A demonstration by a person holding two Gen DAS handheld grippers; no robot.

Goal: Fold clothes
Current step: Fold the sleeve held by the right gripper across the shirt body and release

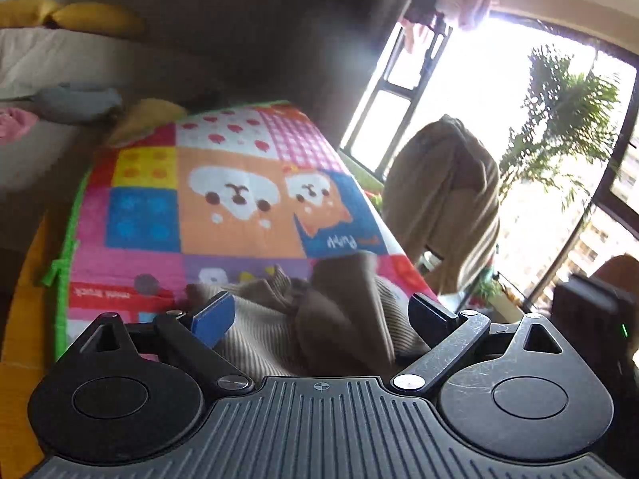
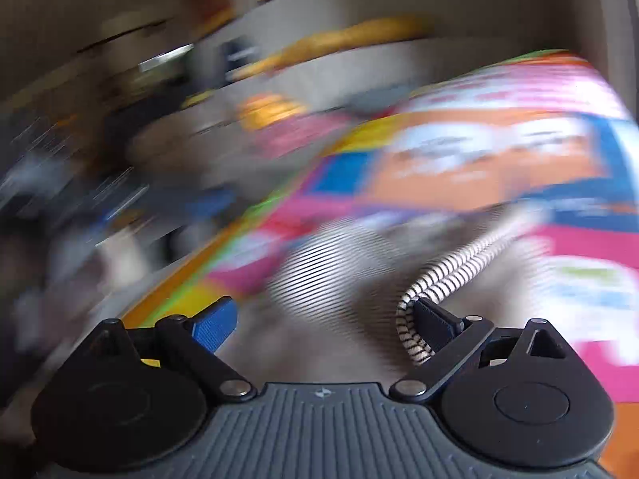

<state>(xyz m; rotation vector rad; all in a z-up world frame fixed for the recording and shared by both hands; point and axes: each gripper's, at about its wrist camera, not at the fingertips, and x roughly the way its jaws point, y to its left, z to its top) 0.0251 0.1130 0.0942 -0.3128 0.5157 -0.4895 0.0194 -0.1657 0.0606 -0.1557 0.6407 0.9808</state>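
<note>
Plainly, both tools are seen with their jaws spread wide and nothing pinched. In the left wrist view the left tool is held over a crumpled brown garment, whose ribbed beige part and darker folds lie between and below the two fingers; the blue pad and the black pad are not pressed on the cloth. In the right wrist view, which is heavily smeared by motion, the right tool is likewise gaping, and a black-and-white striped cuff or hem is seen beside its black finger; whether it is touched cannot be told, but it is not clamped.

Outward from the tools, the garment is found bunched at the near edge of a bright patchwork blanket printed with cartoon dogs, green-bordered, which covers the bench; an orange bench edge shows at the left. Beyond the far right corner a second brown cloth is draped over something by the window, with a plant behind.

The step in hand is judged to be a re-grasp between folds, the garment being let lie. For the next move, two matching edges or corners of the heap would have to be found, pinched, and the cloth drawn flat across the blanket before any fold is laid. The blur could spoil the aim.
</note>
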